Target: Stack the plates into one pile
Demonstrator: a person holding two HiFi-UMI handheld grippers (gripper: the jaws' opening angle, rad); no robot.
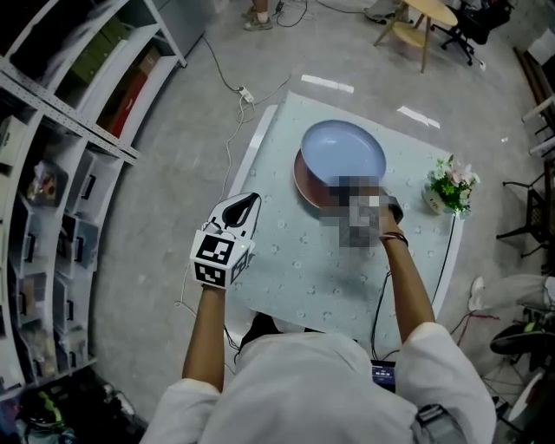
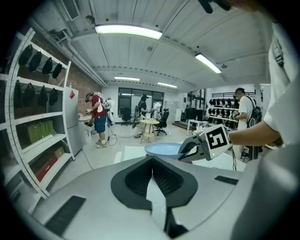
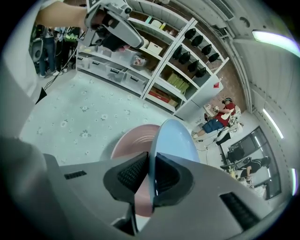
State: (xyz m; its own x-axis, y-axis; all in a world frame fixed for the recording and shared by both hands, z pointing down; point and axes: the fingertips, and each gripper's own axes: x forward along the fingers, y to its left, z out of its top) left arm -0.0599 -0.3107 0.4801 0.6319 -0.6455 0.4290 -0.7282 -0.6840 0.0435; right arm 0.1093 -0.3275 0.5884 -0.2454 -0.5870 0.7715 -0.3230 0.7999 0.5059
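Note:
A light blue plate (image 1: 342, 152) lies tilted over a pink plate (image 1: 305, 186) at the far middle of the white table (image 1: 295, 260). My right gripper (image 1: 344, 185) is at the blue plate's near rim, partly under a mosaic patch. In the right gripper view the blue plate (image 3: 176, 140) has its rim between the jaws of the right gripper (image 3: 151, 157), which is shut on it, with the pink plate (image 3: 133, 140) beneath. My left gripper (image 1: 244, 202) hangs shut and empty over the table's left side. In the left gripper view its tips (image 2: 152, 159) meet, and the blue plate (image 2: 164, 149) shows beyond them.
A small pot of flowers (image 1: 451, 186) stands at the table's right edge. Shelving (image 1: 61, 130) runs along the left. A wooden stool (image 1: 416, 22) and cables lie on the floor beyond the table. People stand far off in the room (image 2: 96, 119).

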